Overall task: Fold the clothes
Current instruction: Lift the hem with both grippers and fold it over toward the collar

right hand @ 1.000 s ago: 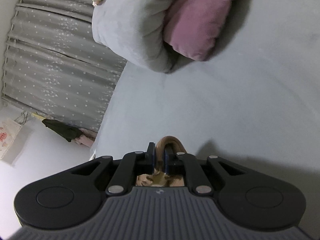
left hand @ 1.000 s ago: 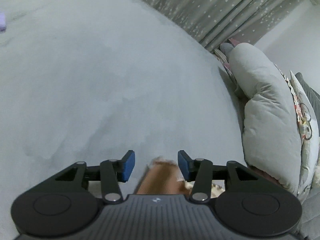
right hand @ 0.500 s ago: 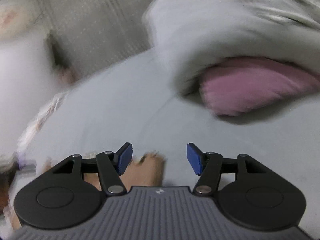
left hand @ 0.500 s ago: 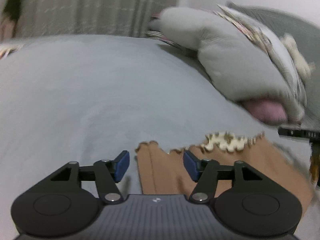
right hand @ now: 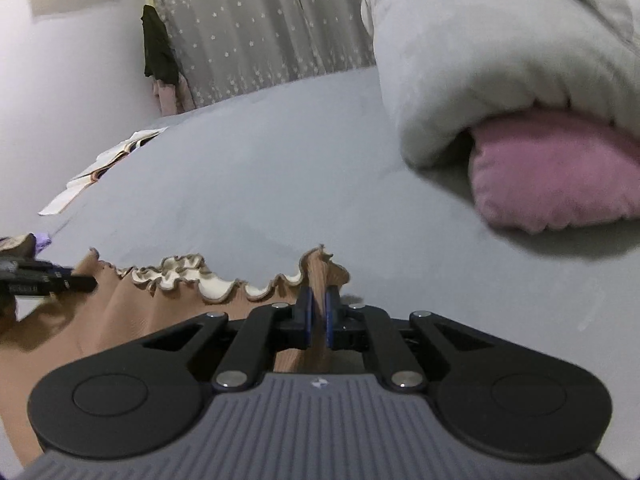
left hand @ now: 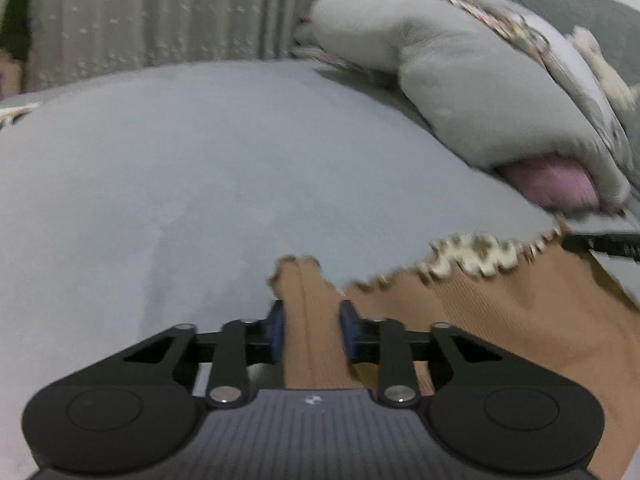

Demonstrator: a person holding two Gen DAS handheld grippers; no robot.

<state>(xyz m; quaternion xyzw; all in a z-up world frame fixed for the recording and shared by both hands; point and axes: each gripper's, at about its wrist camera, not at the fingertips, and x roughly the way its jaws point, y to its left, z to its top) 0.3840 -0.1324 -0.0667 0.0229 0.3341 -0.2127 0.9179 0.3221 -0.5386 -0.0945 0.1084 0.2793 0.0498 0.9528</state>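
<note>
**Both my grippers pinch the top edge of the brown top**

My left camera shows me things my right one cannot. It sees the left gripper (left hand: pixel 311 330) with a strip of the brown ribbed top (left hand: pixel 500 320) running up between its blue pads (left hand: pixel 276 330). The jaws are closing on that strip, and the pads touch the cloth on both sides. At 3 o'clock in this view I can see the black tip of my right gripper (left hand: pixel 604 242) at the far corner of the top. The cream frilly trim (left hand: pixel 472 256) runs along the edge between the two grippers.

My right camera shows me other things. The right gripper (right hand: pixel 316 318) is squeezed tight on a thin fold of the brown top (right hand: pixel 120 320). At 9 o'clock the left gripper (right hand: pixel 44 280) pokes in as a dark bar, on the other corner. Only this view shows an open book (right hand: pixel 104 164) on the bed at 10 o'clock, and a dark garment (right hand: pixel 158 50) hanging by the starry curtain (right hand: pixel 272 20) at 11 o'clock.

Both views show the grey bed sheet (left hand: pixel 200 184), the folded grey blanket (right hand: pixel 472 60) and the pink pillow (right hand: pixel 556 172) tucked under it, at 2 o'clock.

Both grippers point forward and a bit down at the bed. The top hangs stretched between them, above the sheet.
</note>
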